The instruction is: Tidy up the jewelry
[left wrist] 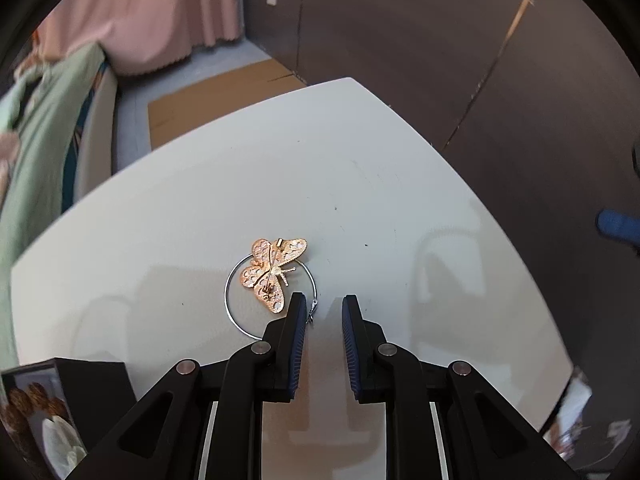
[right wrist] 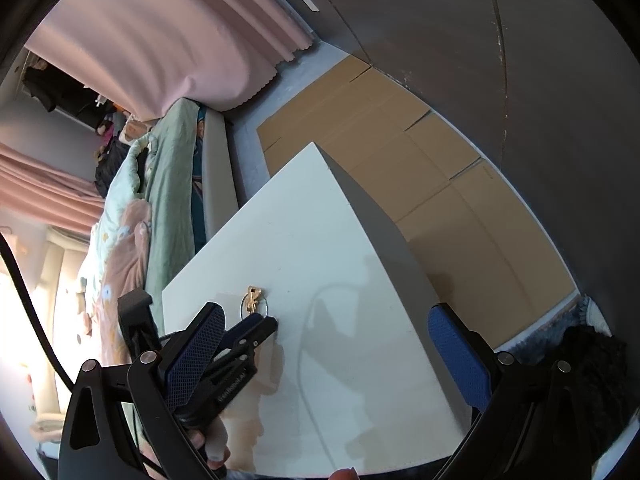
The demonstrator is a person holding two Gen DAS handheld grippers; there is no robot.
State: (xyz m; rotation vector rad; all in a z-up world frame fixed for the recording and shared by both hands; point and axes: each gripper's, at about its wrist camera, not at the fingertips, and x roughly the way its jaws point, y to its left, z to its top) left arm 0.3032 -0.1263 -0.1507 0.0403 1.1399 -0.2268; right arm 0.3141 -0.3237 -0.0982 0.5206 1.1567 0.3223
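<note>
The left gripper [left wrist: 323, 304] points steeply down at a white table [left wrist: 360, 184], its two blue-padded fingers [left wrist: 296, 344] standing a narrow gap apart with only bare tabletop between them; nothing is pinched. In the right wrist view the same tool [right wrist: 262, 326] appears from the side, black and slender, with a hand [right wrist: 212, 446] grasping its handle at the lower edge.

Just beside the left fingertip lies a thin silver hoop earring [left wrist: 234, 280], flat on the table. Its clasp end [left wrist: 313, 310] sits close against the inner side of that left finger, and the near part of the ring passes out of sight behind the finger; whether metal and pad touch cannot be told.

A gold butterfly brooch [left wrist: 272, 272] lies on the table overlapping the hoop, mostly within the ring, underside up, with its pin bar showing across the wings. From the right wrist view the brooch [right wrist: 254, 298] is a small gold shape directly ahead of the left gripper's tips.

The right gripper [right wrist: 332, 352] is held above the near part of the table with its jaws spread wide, one blue pad [right wrist: 196, 356] at left and the other at right, empty.

A dark box with a printed picture [left wrist: 40, 412] stands at the table's near-left corner. Beyond the table are flattened cardboard [right wrist: 400, 160] on the floor, a pale green quilt [right wrist: 160, 184] and pink curtains [right wrist: 160, 40].
</note>
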